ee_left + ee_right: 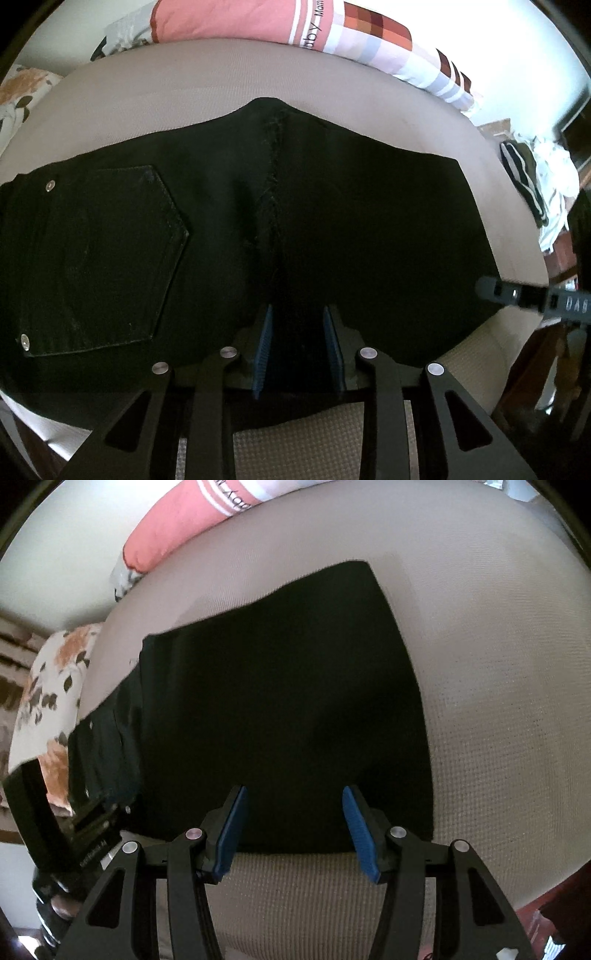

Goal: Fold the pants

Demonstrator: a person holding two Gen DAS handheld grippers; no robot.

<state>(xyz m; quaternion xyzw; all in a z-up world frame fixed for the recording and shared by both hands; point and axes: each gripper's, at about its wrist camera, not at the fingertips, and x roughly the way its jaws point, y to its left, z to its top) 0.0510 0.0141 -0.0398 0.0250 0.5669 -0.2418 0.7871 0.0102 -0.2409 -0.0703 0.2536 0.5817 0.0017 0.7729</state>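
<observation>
Pants [332, 221], black denim, stitched pentagonal pocket [110, 258]

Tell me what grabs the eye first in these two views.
The black pants dominate, spread flat over the beige bed, with a stitched back pocket at the left of the left wrist view. Behind them, a coral pillow lies along the bed's far edge. In front, blue pads mark the right gripper, open at the pants' near edge.
</observation>
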